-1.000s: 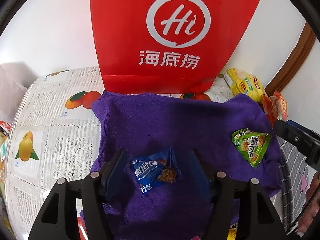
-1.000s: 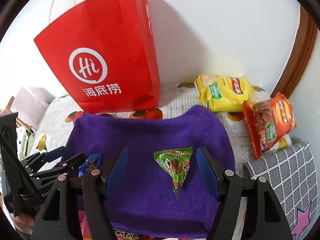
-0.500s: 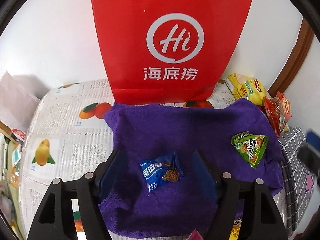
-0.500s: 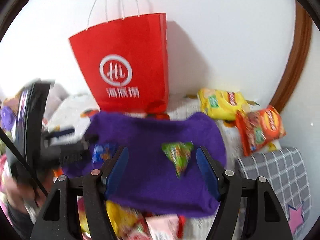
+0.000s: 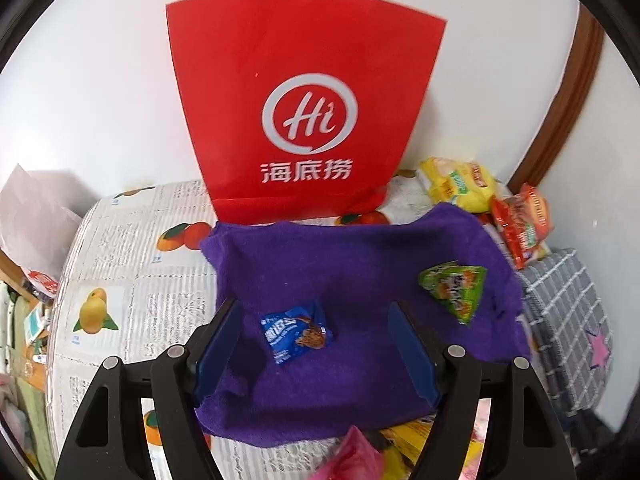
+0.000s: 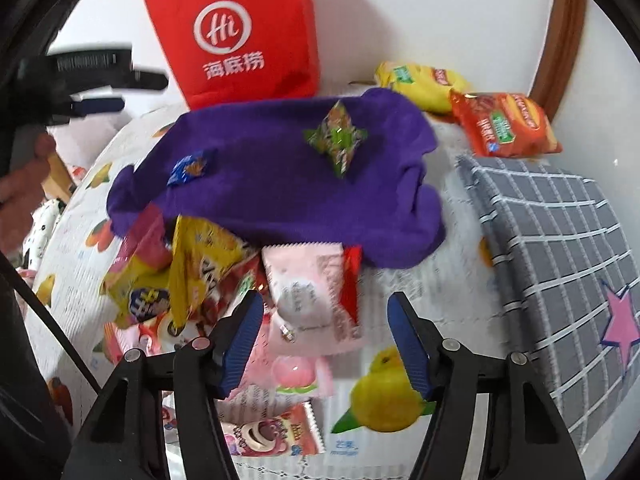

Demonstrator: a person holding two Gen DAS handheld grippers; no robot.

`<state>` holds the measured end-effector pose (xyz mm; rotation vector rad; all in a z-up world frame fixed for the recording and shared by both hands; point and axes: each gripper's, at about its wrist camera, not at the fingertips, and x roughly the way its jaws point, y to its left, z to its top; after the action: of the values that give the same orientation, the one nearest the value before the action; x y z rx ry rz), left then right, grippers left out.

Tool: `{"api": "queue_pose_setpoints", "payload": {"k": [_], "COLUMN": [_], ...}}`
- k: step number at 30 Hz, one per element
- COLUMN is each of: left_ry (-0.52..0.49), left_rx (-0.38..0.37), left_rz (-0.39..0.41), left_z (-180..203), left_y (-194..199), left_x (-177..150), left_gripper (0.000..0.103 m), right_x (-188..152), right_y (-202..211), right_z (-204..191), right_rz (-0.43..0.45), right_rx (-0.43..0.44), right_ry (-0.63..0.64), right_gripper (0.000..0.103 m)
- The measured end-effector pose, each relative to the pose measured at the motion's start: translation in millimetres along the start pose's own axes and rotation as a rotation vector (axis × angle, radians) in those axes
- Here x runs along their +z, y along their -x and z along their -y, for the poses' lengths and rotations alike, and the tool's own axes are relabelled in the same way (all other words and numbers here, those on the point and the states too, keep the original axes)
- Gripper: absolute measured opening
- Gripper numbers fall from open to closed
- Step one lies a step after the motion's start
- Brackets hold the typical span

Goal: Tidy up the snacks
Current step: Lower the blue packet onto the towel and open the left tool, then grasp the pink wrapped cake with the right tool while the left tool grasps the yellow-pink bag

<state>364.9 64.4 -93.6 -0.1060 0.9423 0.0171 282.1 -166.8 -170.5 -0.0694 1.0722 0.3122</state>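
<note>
1. Two small snack packets lie on one purple towel (image 5: pixel 360 264): a blue packet (image 5: pixel 298 330) and a green triangular packet (image 5: pixel 454 290), well apart.
2. The left gripper (image 5: pixel 316 350) hangs above the blue packet, jaws apart, holding nothing.
3. The right gripper (image 6: pixel 324 340), jaws closing but empty, hovers over a pink packet (image 6: pixel 312 292) in the snack pile.
4. One red paper bag (image 5: pixel 304 108) stands behind the towel.
</note>
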Motion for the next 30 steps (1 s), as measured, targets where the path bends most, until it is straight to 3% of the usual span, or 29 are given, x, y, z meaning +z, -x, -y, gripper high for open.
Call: {"api": "queue_pose_setpoints", "payload": {"k": [4,7,16,22,26,30], "left_ry": [-0.002,-0.008,-0.051,-0.083,-0.100,-0.130], "left_rx": [-0.047,-0.059,-0.080,-0.067,-0.057,-0.038], "left_rz": [0.014,0.025,0.052,0.086,0.103,0.111], "left_z": [2,5,19,29,38,41], "left_y": [14,20,39,54,66,78], "left_x": [0,-1,-6,-12,-18,-34], "left_gripper": [0.073,0.073,0.073,0.073,0.073,0.073], "right_x": [0,0,-39,-84,-114,-131], "right_y": [-16,-26,39,55,50,40], "right_z": [-6,-8,10,29,34,28], "right_rz": [-0.024,-0.046,0.080,0.063,0.030,0.003], "right_rx": [-0.042,-0.038,-0.071,-0.142,-0.098,-0.105], "right_ry": [0.016,0.025,-0.060,-0.156,-0.219,-0.215], "right_gripper": [0.065,0.046,0.045,0.046,0.046,0.046]}}
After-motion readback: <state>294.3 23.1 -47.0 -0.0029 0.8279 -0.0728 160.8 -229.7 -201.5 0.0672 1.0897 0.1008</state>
